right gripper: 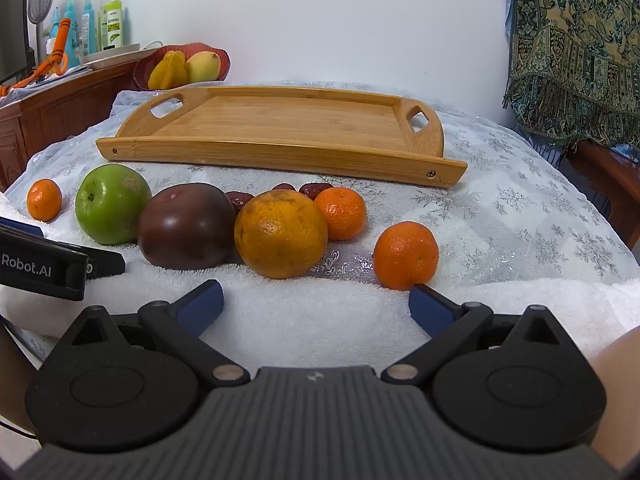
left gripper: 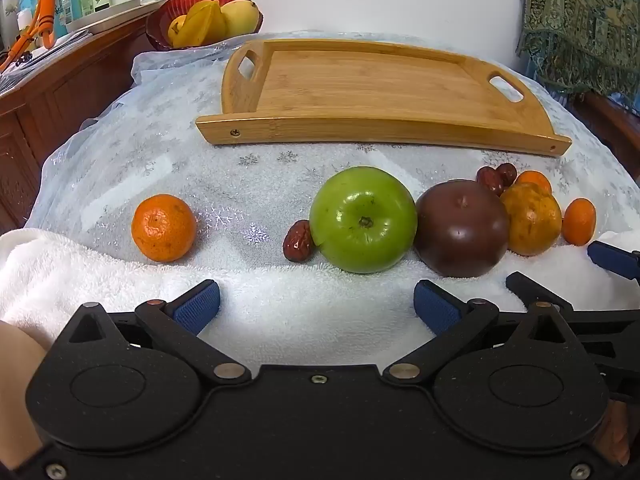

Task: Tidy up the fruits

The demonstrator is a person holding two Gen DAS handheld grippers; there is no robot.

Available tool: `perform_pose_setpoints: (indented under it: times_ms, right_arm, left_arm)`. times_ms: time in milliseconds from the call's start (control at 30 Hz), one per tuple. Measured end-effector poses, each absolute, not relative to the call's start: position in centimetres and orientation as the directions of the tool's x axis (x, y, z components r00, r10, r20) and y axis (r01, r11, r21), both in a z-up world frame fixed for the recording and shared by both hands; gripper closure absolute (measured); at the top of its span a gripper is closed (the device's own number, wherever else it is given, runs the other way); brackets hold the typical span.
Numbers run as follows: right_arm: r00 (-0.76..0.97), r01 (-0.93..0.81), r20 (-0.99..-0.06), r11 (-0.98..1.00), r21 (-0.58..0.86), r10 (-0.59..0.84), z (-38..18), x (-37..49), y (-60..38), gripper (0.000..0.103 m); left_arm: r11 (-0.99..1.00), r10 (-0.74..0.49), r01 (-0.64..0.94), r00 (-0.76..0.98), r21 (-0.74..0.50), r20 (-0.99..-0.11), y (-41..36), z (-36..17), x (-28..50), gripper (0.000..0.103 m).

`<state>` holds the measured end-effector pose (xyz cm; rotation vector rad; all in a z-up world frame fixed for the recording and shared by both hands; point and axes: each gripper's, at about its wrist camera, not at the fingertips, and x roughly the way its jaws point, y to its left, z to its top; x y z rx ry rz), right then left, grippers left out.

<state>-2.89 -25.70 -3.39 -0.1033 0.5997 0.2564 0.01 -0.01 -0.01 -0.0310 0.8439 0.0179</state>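
Note:
A row of fruit lies on a white cloth in front of an empty bamboo tray (left gripper: 376, 128) (right gripper: 280, 148). From left: a small mandarin (left gripper: 163, 227) (right gripper: 44, 199), a red date (left gripper: 298, 241), a green apple (left gripper: 363, 219) (right gripper: 112, 203), a dark red apple (left gripper: 462, 228) (right gripper: 186, 226), a large orange (left gripper: 530, 218) (right gripper: 280, 229), and two more mandarins (right gripper: 341, 212) (right gripper: 405, 255). More dates (left gripper: 496, 176) lie behind. My left gripper (left gripper: 316, 306) is open and empty, just short of the green apple. My right gripper (right gripper: 316, 304) is open and empty, its right finger near the rightmost mandarin.
A red bowl (left gripper: 156, 30) (right gripper: 140, 70) with yellow fruit stands at the back left beside a wooden cabinet (left gripper: 48, 92) carrying bottles. A patterned cloth (right gripper: 576, 48) hangs at the right. A folded white towel (left gripper: 48, 272) lies under the grippers.

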Motion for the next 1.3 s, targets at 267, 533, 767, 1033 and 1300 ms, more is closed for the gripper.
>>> perform_pose_setpoints:
  times_ms: [267,533,767,1033,1300]
  right_arm:
    - [0.796,-0.267,-0.568,0.964,-0.021,0.208,-3.40,-2.89,-25.68,0.000]
    - [0.794,-0.268,-0.570,0.963,-0.018,0.210,-3.40,-2.90,-25.69,0.000]
    - [0.795,-0.268,-0.569,0.963,-0.018,0.210,-3.41,-2.94,-25.68,0.000]
    - [0.795,-0.268,-0.569,0.963,-0.018,0.210,-3.42,-2.97,-25.69,0.000]
    - [0.796,-0.268,-0.568,0.963,-0.018,0.210,-3.46,-3.02,-25.70,0.000]
  left_arm:
    - [0.999,0.004,-0.029,0.665,-0.021,-0.747,0.06,-0.01,0.00,0.000]
    - [0.999,0.006,-0.029,0.663,-0.018,-0.748,0.10,-0.10,0.21,0.000]
    - [0.999,0.008,-0.029,0.662,-0.014,-0.749,0.07,-0.09,0.24,0.000]
    - [1.000,0.009,-0.028,0.661,-0.012,-0.750,0.06,-0.07,0.25,0.000]
    - [1.000,0.010,-0.028,0.661,-0.011,-0.751,0.04,-0.07,0.25,0.000]
